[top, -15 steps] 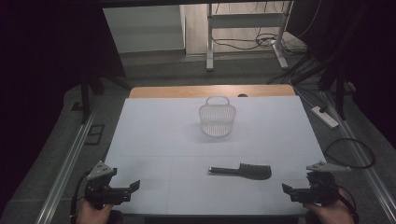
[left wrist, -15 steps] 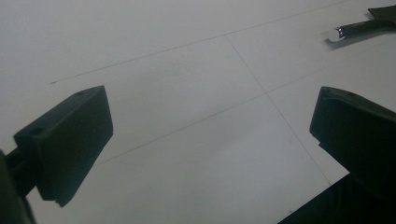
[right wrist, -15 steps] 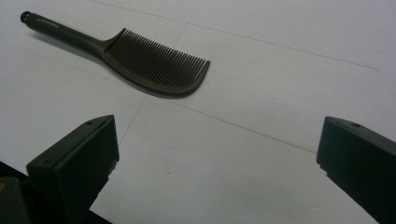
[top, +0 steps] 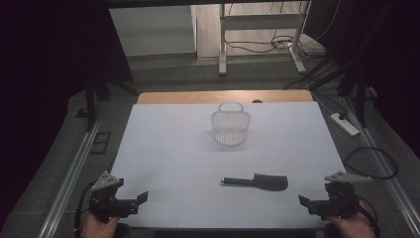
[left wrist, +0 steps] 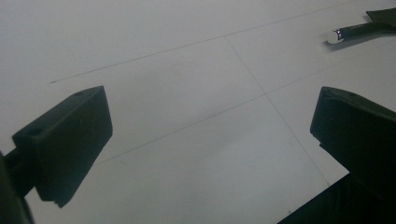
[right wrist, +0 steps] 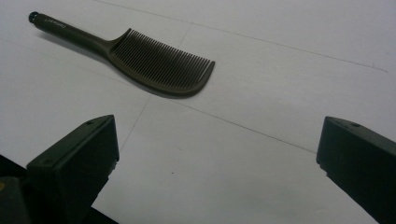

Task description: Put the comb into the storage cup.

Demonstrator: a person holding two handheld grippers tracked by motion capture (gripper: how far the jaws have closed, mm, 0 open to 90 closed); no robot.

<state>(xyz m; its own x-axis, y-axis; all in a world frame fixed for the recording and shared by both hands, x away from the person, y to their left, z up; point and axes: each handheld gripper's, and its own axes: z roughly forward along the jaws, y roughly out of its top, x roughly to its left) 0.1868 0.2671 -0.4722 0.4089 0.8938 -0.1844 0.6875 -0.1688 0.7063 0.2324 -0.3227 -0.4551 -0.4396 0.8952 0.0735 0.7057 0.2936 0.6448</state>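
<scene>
White wire basket (top: 231, 129) on pale table (top: 163, 144)

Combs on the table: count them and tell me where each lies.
1. The dark comb lies flat on the white table, nearer the right gripper, handle pointing left, in front of the white wire basket. The basket looks empty.

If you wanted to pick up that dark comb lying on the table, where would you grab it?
Probably by the thin handle of the comb, which lies flat and points left. Come from above with jaws across it. The open right gripper sits nearest.
</scene>
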